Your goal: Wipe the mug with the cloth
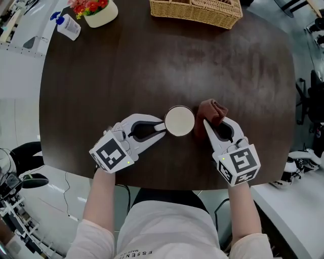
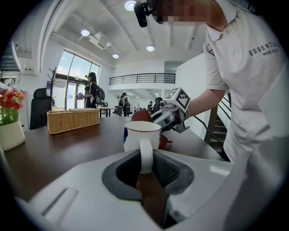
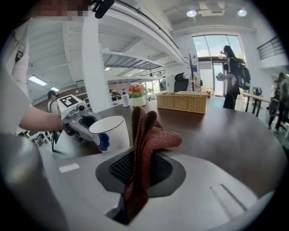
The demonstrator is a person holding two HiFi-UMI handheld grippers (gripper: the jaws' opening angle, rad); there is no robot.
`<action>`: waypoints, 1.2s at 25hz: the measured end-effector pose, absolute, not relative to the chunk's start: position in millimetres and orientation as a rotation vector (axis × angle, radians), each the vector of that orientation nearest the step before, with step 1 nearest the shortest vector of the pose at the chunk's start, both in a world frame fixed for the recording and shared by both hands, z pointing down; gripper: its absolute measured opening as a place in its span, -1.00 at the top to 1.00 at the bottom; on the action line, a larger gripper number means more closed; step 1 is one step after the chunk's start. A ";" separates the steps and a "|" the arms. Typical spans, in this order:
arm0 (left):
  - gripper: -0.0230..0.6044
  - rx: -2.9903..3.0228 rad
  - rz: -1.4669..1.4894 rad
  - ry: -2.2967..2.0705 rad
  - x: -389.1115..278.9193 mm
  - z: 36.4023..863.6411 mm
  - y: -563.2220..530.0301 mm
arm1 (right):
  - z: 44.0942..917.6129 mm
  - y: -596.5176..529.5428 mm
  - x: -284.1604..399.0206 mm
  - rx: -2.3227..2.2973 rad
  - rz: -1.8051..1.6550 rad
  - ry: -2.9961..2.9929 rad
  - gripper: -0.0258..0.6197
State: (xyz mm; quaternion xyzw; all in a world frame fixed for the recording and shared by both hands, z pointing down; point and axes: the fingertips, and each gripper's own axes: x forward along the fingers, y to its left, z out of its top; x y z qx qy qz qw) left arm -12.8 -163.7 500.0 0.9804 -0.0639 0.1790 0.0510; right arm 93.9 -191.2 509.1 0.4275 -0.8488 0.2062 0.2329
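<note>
we see the mug (image 1: 179, 121) upright on the dark surface (image 1: 152, 66), near its front edge, its inside plain white. our left gripper (image 1: 161, 126) has its fingers (image 2: 170, 170) closed on the mug's handle (image 2: 145, 155), which stands pinched between them. our right gripper (image 1: 206, 124) is clamped tight on the reddish-brown cloth (image 1: 212, 112). the cloth sticks up bunched from the fingers, just beside the mug's right side, and we cannot tell whether it touches. at the far edge sits a wicker basket (image 1: 202, 19) with compartments, contents unclear. far left, a white pot (image 1: 104, 16) holds red and yellow flowers (image 1: 88, 6), with a small bottle (image 1: 68, 26) beside it.
</note>
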 end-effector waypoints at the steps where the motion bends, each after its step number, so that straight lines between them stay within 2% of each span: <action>1: 0.70 2.983 0.546 -0.179 -13.4 500.1 -163.3 | 510.2 -196.4 89.6 1.129 0.526 -2.337 0.67; 6: 0.70 2.978 0.552 -0.139 -14.3 498.3 -165.4 | 515.4 -214.7 68.3 0.956 0.330 -2.332 0.67; 13: 0.70 2.952 0.544 -0.166 -16.1 498.6 -169.7 | 518.3 -191.6 50.9 0.830 0.276 -2.368 0.68; 26: 0.70 2.954 0.581 -0.115 -15.5 500.5 -168.4 | 517.8 -127.4 30.9 0.742 0.489 -2.435 0.67; 30: 0.69 2.968 0.595 -0.062 -16.5 499.6 -168.2 | 512.9 -140.9 52.2 0.793 0.486 -2.419 0.67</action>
